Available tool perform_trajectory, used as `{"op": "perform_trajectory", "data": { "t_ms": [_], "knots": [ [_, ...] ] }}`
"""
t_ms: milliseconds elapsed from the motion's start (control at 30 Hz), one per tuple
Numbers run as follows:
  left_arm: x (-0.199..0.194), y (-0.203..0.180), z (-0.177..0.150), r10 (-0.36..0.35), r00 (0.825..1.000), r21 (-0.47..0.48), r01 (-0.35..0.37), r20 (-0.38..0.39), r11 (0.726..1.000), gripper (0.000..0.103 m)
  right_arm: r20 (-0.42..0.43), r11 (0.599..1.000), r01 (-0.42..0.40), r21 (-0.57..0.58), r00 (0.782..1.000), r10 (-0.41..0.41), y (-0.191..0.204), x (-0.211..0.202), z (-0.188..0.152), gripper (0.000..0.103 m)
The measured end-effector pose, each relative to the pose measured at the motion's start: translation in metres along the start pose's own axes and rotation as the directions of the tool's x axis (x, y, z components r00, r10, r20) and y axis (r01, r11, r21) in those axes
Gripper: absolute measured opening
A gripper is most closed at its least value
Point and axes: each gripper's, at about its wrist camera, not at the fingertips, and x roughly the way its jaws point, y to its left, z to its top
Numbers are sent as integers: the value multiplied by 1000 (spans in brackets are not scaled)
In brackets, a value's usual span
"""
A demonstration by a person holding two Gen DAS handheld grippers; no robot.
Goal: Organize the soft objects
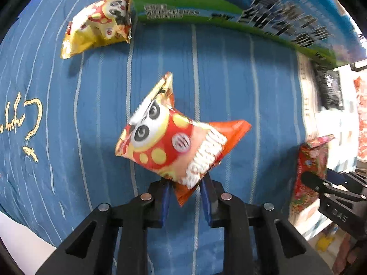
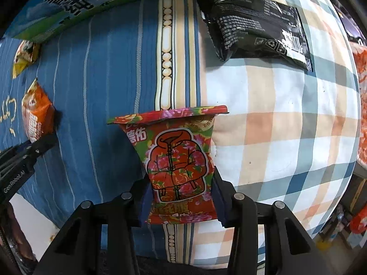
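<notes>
The left gripper (image 1: 185, 197) is clenching the lower corner of an orange panda snack bag (image 1: 174, 137), holding it lifted above the blue striped bedcover (image 1: 91, 114), with its blue-padded fingers (image 1: 165, 202) pressing the bag's seam from both sides. A second, yellow panda snack bag (image 1: 98, 26) is lying on the bedcover farther off, its upper edge touching a green and blue carton (image 1: 206, 9) that is resting along the far side. The right gripper (image 2: 181, 199) is grasping a red floral packet (image 2: 177, 162) by its lower half, holding it upright over the place where the blue cover is meeting a plaid pillow (image 2: 286, 119). A black pouch (image 2: 254, 25) is lying flat on that pillow beside the carton's end, well apart from the held packet.
</notes>
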Motion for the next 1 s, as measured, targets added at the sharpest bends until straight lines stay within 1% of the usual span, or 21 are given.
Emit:
{"op": "perform_trajectory", "data": {
  "t_ms": [133,200,267,333,367,400,433,467,533,567,633,700,733,800,833,867,900,933,967,1000],
  "knots": [
    [-25,-1,-12,-35,998,3,35,47,999,19,11,1000,-21,3,1000,20,-3,-7,-2,46],
    [-40,1,-17,-57,995,2,57,77,998,15,19,1000,-21,-2,1000,21,-3,-12,-3,46],
    [-56,4,-18,-74,992,6,74,103,997,15,27,1000,-30,-9,999,30,-3,-17,-3,46],
    [-64,5,-18,-106,990,13,105,89,994,17,21,999,-42,-20,999,42,-3,-20,-1,46],
    [-73,10,-17,-138,987,18,137,79,990,24,27,999,-40,-25,999,41,-3,-22,0,46],
    [-79,15,-15,-176,982,23,175,71,984,29,29,999,-36,-30,999,37,-2,-24,0,46],
    [-84,22,-10,-206,977,15,206,58,978,39,31,999,-34,-31,999,35,-2,-25,0,46],
    [-92,19,-10,-210,976,2,210,50,978,49,31,999,-38,-29,999,39,-2,-27,1,46],
    [-94,25,-8,-212,976,-13,213,45,977,58,30,999,-47,-25,998,47,-3,-32,0,46],
    [-94,21,-9,-199,979,-22,200,49,980,59,31,999,-47,-24,998,48,-5,-35,-1,46],
    [-94,29,-4,-168,985,-37,170,40,985,59,31,998,-49,-25,998,50,-6,-37,-1,46],
    [-82,30,1,-147,989,-51,148,24,988,61,27,999,-46,-28,999,47,-6,-40,-4,46],
    [-77,32,6,-143,990,-41,143,6,989,61,24,999,-44,-29,999,45,-6,-37,-5,46],
    [-60,26,17,-87,995,4,88,-39,996,62,16,999,-39,-29,999,39,-5,-37,-5,46],
    [-49,19,21,-58,996,49,62,-71,997,74,13,999,-35,-30,999,36,-5,-36,-4,46],
    [-38,14,24,-37,994,78,45,-98,996,75,11,999,-31,-30,999,31,-5,-34,-3,46],
    [-28,8,25,-15,993,107,28,-119,994,75,9,999,-27,-30,1000,27,-5,-34,-3,46],
    [-25,5,25,1,993,126,14,-118,992,74,9,999,-24,-29,1000,24,-6,-33,-3,46],
    [-22,2,25,15,994,142,1,-108,990,69,9,999,-22,-28,1000,22,-7,-33,-3,46],
    [-20,1,25,9,995,145,6,-103,989,65,10,999,-22,-25,1000,23,-7,-33,-3,46]
  ]
}}
